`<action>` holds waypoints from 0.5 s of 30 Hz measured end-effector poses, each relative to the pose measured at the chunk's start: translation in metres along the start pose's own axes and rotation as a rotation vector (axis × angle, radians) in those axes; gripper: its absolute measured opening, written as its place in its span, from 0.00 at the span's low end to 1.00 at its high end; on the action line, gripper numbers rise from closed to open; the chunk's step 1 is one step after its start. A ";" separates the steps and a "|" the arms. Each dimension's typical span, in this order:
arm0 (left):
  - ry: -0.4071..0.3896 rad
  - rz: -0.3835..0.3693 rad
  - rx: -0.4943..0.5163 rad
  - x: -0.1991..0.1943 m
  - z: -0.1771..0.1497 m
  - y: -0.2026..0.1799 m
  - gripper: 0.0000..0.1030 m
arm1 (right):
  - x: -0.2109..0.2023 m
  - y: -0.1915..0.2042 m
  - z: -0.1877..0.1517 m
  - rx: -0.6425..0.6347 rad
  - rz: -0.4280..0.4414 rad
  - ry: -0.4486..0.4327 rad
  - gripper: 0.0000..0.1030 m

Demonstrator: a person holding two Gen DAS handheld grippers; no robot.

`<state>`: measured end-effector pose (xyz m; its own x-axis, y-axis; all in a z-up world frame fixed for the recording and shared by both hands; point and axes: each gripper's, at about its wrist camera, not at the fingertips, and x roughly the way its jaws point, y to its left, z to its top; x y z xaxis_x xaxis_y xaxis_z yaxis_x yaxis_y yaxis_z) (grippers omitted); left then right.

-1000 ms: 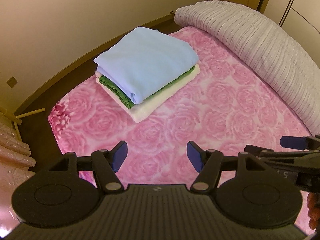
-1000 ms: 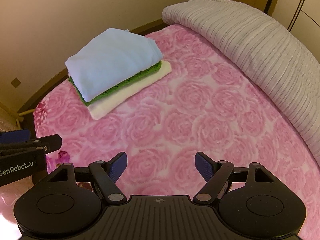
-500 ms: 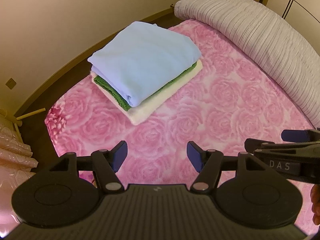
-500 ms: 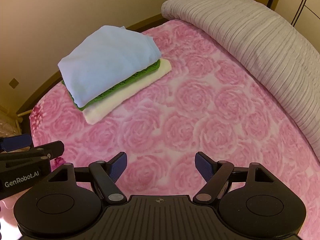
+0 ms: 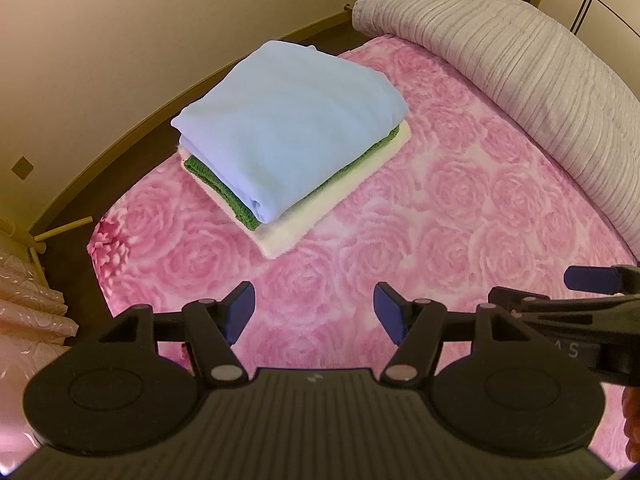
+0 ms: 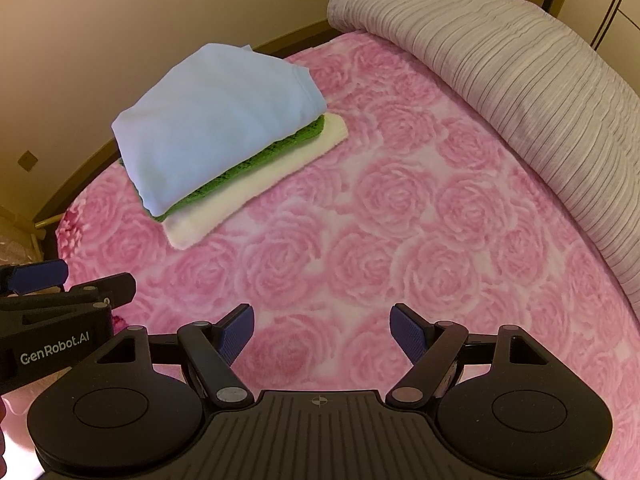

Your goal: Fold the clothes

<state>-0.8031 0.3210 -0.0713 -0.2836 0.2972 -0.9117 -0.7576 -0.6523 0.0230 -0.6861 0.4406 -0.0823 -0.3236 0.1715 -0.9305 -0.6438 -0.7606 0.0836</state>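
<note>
A stack of folded clothes lies on the pink rose bedspread (image 5: pixel 440 216) near its far left corner: a light blue garment (image 5: pixel 292 120) on top, a green knit (image 5: pixel 216 188) under it, a white one (image 5: pixel 296 232) at the bottom. The stack also shows in the right wrist view, with the blue garment (image 6: pixel 212 120) on top. My left gripper (image 5: pixel 314 310) is open and empty, above the bedspread short of the stack. My right gripper (image 6: pixel 322 330) is open and empty, beside the left one, further right.
A grey ribbed rolled duvet (image 5: pixel 520 64) lies along the far right side of the bed. A beige wall and dark floor strip (image 5: pixel 132 128) border the bed at left. Pink fabric (image 5: pixel 28 300) hangs at lower left.
Both grippers have moved closer to the stack, which looks larger and nearer now. Both stay open and empty.
</note>
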 end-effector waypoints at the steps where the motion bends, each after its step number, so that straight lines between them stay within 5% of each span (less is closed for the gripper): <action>1: 0.000 0.000 0.000 0.001 0.001 0.000 0.61 | 0.000 0.001 0.001 -0.002 0.000 0.000 0.76; 15: -0.060 0.009 -0.021 -0.012 0.002 0.013 0.61 | -0.009 0.015 0.002 -0.025 0.004 -0.019 0.76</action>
<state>-0.8105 0.3105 -0.0594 -0.3250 0.3321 -0.8855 -0.7427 -0.6693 0.0216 -0.6938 0.4291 -0.0718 -0.3395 0.1796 -0.9233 -0.6248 -0.7769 0.0786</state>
